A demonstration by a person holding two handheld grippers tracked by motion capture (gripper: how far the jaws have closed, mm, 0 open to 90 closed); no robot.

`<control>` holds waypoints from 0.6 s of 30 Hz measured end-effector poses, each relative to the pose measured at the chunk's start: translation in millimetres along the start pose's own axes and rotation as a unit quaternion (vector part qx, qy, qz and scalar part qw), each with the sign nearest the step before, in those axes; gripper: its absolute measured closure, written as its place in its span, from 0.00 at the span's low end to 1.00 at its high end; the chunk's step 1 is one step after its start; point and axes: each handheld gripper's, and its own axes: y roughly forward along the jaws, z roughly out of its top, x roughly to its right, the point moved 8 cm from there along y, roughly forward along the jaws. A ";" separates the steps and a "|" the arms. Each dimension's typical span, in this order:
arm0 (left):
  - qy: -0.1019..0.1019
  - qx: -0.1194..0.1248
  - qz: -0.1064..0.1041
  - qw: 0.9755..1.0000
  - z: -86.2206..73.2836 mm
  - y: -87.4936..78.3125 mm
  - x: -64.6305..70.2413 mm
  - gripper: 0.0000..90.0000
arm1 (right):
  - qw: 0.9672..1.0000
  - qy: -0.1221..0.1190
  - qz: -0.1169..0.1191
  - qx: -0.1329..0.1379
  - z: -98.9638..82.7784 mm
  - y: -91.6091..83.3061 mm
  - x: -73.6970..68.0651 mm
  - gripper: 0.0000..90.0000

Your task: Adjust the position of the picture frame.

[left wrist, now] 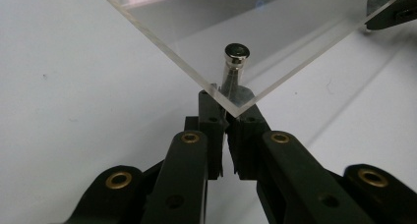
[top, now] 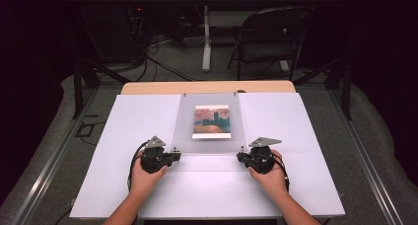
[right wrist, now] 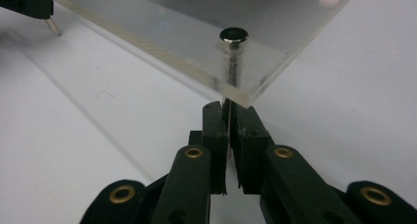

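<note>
High view: clear acrylic sheet (top: 209, 122) lies flat on the white table cover (top: 123, 136), with a small painted picture in orange and teal (top: 212, 121) lying under the sheet's middle. The left gripper (top: 173, 155) sits at the sheet's near left corner and the right gripper (top: 240, 157) at its near right corner, each held in a hand (top: 145, 178) coming from the bottom edge.
Left gripper view: jaws nearly together, meeting right under the sheet's corner (left wrist: 231, 103). A short silver metal pin with a round head (left wrist: 236, 62) stands through the sheet just beyond the jaws, and its lower end runs down into the narrow gap between them.
Right gripper view: jaws likewise drawn close beneath the other near corner (right wrist: 241, 94). A second silver round-headed pin (right wrist: 233, 42) passes down through the acrylic, its shaft reaching the slit between the pads.
</note>
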 end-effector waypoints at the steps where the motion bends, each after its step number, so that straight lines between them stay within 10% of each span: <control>1: 0.001 0.003 0.005 1.000 0.1 0.2 -0.2 0.95 | 1.000 0.001 0.000 -0.007 -1.9 1.1 0.5 0.94; 18: -0.005 0.006 0.001 1.000 -1.4 -0.1 0.1 0.94 | 1.000 0.002 -0.003 -0.009 -2.3 0.7 0.3 0.94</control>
